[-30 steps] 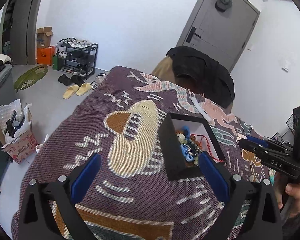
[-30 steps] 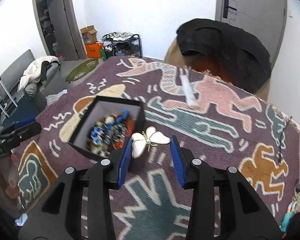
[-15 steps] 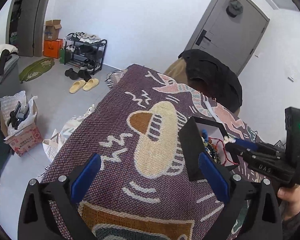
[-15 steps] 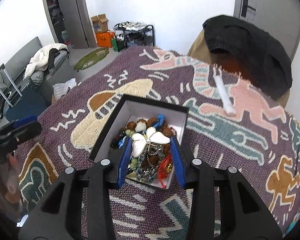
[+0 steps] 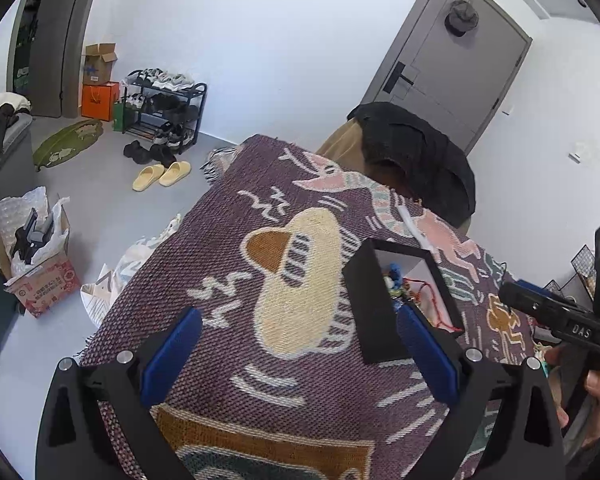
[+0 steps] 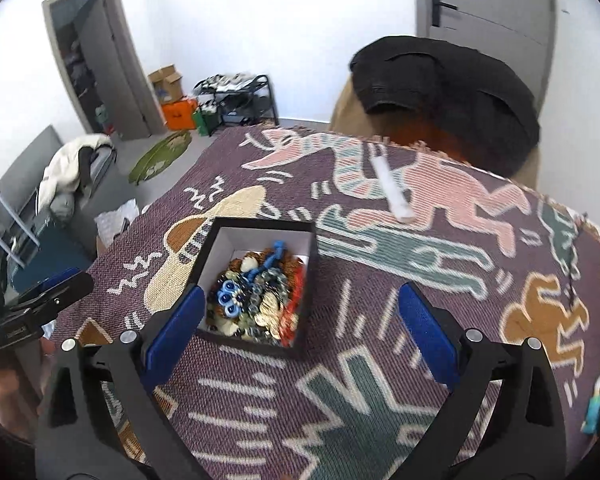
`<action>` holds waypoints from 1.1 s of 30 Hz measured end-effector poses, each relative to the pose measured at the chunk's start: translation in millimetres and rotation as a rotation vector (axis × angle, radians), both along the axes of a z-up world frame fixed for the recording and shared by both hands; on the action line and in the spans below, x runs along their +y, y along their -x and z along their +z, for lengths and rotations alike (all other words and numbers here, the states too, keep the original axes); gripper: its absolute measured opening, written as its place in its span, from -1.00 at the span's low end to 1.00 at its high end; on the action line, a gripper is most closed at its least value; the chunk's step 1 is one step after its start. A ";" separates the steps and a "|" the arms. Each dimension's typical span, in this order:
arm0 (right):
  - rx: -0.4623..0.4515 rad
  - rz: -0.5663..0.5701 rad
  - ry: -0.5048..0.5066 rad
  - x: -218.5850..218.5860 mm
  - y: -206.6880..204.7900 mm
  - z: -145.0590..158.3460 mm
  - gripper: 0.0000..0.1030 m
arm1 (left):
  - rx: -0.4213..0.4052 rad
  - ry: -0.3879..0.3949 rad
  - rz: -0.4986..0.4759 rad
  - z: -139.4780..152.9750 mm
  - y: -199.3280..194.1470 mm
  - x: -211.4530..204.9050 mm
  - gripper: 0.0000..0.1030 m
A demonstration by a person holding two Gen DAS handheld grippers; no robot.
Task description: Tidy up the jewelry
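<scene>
One black jewelry box (image 6: 256, 284) with a white lining is seen on the desk (image 6: 380, 420), which is covered by a purple patterned woven cloth (image 6: 440, 280). The box is filled with a heap of jewelry (image 6: 256, 296): beads, blue ring-shaped pieces, red cord and a gold-coloured butterfly piece (image 6: 270, 312) lying near the 6 o'clock edge of the heap. The single pieces are too tangled to be counted.

Two claws are in view. The right claw (image 6: 300, 332) is held above the desk with its jaws spread wide; they have just been opening, and nothing is seen between the blue pads (image 6: 428, 336). Its left pad overlaps the box's 8 o'clock corner in the right wrist view. The left claw (image 5: 300, 354) is likewise spread wide and empty, with the box (image 5: 384, 300) at its 2 o'clock, partly behind the right-side pad.

One white stick-like object (image 6: 392, 190) lies on the cloth at 1 o'clock from the box, well apart from it. At the far edge of the desk one chair draped with a black garment (image 6: 448, 100) is seen. On the floor beyond, one shoe rack (image 5: 164, 108), one pair of yellow slippers (image 5: 162, 174) and one orange box (image 5: 99, 100) are visible. Nothing stands between the claws and the box.
</scene>
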State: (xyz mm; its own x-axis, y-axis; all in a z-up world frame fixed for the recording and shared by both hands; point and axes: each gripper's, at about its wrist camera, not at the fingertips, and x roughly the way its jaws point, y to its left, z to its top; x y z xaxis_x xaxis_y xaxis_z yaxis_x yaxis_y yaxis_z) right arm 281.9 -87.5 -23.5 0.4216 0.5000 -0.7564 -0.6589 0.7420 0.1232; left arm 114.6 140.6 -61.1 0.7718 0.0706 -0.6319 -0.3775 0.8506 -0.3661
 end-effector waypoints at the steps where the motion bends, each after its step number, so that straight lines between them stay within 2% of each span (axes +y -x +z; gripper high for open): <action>1: 0.006 -0.013 -0.008 -5.7 1.8 1.9 0.88 | -0.003 -0.005 -0.009 2.9 -1.1 -3.5 0.84; 11: 0.033 -0.218 -0.118 -83.7 30.0 16.1 0.90 | -0.009 -0.053 -0.129 23.7 -7.7 -45.9 0.84; 18: 0.006 -0.328 -0.169 -126.9 53.8 32.3 0.91 | -0.026 -0.145 -0.203 44.5 -5.6 -83.8 0.84; 22: -0.041 -0.386 -0.191 -149.5 71.3 40.3 0.91 | -0.041 -0.205 -0.258 57.7 -1.6 -110.1 0.84; 27: -0.045 -0.398 -0.222 -170.1 92.9 41.6 0.91 | -0.057 -0.251 -0.310 71.5 10.6 -135.9 0.84; 33: -0.051 -0.385 -0.211 -189.4 118.7 41.0 0.91 | -0.085 -0.279 -0.347 79.2 32.5 -150.5 0.84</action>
State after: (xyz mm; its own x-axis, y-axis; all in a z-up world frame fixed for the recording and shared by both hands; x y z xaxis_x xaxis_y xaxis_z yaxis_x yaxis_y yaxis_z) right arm 163.2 -276.9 17.5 0.6412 0.4409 -0.6280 -0.3487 0.8965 0.2734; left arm 82.0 -9.8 18.1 0.8281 -0.0429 -0.5589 -0.0309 0.9920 -0.1220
